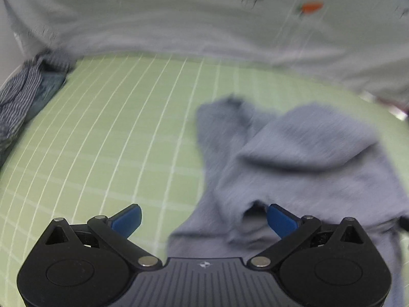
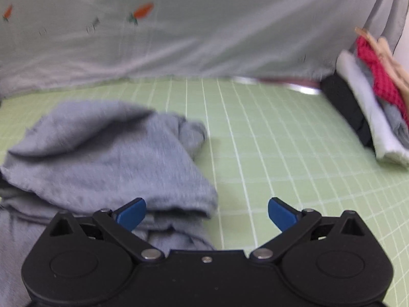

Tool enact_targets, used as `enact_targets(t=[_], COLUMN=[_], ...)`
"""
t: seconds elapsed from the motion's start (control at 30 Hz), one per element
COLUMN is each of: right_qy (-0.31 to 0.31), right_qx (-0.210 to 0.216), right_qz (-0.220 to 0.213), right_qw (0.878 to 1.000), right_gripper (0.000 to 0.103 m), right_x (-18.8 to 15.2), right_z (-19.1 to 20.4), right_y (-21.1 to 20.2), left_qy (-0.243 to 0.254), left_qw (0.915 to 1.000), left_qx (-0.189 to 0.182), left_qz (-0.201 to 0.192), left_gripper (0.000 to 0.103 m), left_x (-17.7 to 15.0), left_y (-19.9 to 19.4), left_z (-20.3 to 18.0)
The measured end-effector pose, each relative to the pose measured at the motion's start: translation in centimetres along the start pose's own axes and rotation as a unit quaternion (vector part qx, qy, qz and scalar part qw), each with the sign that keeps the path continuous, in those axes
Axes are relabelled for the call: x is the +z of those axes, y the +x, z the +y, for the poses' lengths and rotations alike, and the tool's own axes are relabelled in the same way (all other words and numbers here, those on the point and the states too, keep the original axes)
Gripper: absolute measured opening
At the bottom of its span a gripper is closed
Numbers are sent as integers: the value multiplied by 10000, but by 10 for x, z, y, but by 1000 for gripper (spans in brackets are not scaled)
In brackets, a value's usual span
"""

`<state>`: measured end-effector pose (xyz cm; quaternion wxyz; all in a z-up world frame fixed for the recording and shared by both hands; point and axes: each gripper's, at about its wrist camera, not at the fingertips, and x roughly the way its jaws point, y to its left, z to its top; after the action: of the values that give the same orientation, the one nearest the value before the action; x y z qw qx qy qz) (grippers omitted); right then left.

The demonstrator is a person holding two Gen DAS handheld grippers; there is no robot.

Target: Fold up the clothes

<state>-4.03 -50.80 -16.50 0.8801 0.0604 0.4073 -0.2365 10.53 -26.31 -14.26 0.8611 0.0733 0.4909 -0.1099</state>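
A crumpled grey-blue garment [image 1: 301, 158] lies on the green grid mat [image 1: 115, 133], at the right of the left wrist view. The same garment [image 2: 102, 151] fills the left half of the right wrist view, folded over itself in loose layers. My left gripper [image 1: 203, 220] is open just above the garment's near left edge, with nothing between its blue pads [image 1: 127, 219]. My right gripper [image 2: 207, 213] is open too, hovering over the garment's near right corner; its left pad [image 2: 131, 213] is above the cloth and its right pad above bare mat. Both views are motion-blurred.
A pale cloth backdrop with small carrot prints [image 2: 143, 10] hangs behind the mat. A striped blue-white garment [image 1: 20, 97] is heaped at the mat's left edge. A stack of folded clothes [image 2: 370, 107], black, white, grey, red and beige, stands at the right.
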Motion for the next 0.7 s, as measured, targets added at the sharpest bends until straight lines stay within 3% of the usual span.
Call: enact_targets(t=[0.3,0.7], right_qy=[327,310], right_qx=[149,538], right_qz=[-249,301], right_qw=[9990,9976], right_gripper=[103,103], right_x=[-5,-64], right_z=[-10,-20], right_y=[-27,-61], left_qy=[-211,-517], left_qw=[9989,9985], left_qx=[-78,120], left_qz=[-405,163], left_gripper=[103,103], left_x=[-16,-94], left_y=[-42,-66], left_z=[18,44])
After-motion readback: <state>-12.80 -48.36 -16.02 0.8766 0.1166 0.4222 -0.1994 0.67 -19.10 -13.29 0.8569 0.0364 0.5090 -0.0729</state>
